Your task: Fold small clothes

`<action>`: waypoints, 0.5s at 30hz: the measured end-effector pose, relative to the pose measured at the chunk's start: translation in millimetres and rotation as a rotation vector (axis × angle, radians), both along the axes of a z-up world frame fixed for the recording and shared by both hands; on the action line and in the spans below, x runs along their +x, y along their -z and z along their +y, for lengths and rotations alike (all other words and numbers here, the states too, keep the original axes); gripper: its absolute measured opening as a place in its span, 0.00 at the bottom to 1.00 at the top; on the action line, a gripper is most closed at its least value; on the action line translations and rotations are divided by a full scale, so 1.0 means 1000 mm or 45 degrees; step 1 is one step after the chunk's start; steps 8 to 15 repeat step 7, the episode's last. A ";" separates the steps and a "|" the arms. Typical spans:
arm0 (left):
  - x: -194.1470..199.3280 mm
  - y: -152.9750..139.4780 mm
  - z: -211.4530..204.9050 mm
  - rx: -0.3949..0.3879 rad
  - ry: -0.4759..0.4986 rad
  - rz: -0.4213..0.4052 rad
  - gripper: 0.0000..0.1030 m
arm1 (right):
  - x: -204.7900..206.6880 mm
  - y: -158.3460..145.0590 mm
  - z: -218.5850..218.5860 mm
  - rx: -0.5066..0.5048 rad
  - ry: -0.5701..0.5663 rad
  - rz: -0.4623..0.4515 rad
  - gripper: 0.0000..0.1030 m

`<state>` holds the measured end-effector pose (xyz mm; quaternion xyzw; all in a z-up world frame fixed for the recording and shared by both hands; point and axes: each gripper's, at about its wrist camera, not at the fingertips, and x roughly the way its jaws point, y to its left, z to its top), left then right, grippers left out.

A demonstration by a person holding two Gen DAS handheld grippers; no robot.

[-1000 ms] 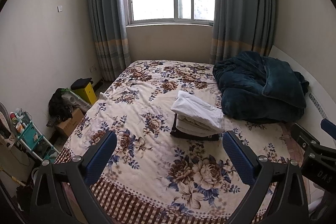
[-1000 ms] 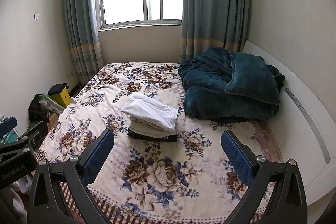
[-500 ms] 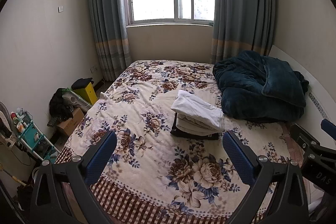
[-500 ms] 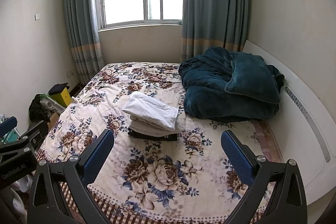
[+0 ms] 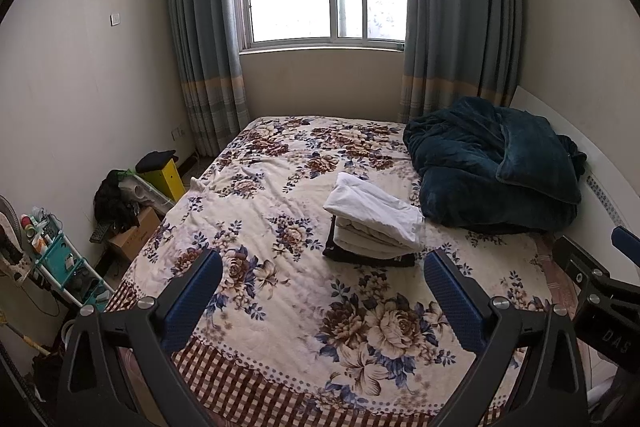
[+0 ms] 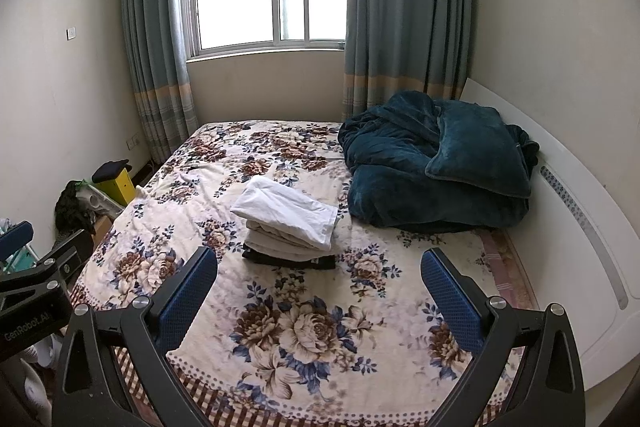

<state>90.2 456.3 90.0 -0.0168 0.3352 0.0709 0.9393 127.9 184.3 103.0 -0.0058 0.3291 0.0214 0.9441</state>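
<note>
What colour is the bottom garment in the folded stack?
Black, under cream and white pieces; the bottom garment shows best in the right wrist view.

A bed (image 5: 280, 291) covered in a floral sheet is seen; a stack of folded clothes (image 5: 372, 223) lies near its middle, with a teal blanket (image 5: 492, 167) heaped just right of the stack.

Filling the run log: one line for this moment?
left gripper open | right gripper open | folded stack on bed, untouched

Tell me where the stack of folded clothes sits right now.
The stack lies mid-bed on the floral bedspread, just left of the teal blanket in both wrist views, ahead of both open grippers.
</note>
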 end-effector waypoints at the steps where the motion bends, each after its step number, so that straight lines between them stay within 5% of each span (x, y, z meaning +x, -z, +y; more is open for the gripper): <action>1: 0.000 0.000 -0.001 0.000 -0.001 0.000 1.00 | 0.000 0.000 0.000 -0.001 -0.002 -0.001 1.00; 15: -0.003 -0.002 -0.003 -0.007 0.006 -0.006 1.00 | -0.002 0.001 0.001 -0.001 -0.002 -0.001 1.00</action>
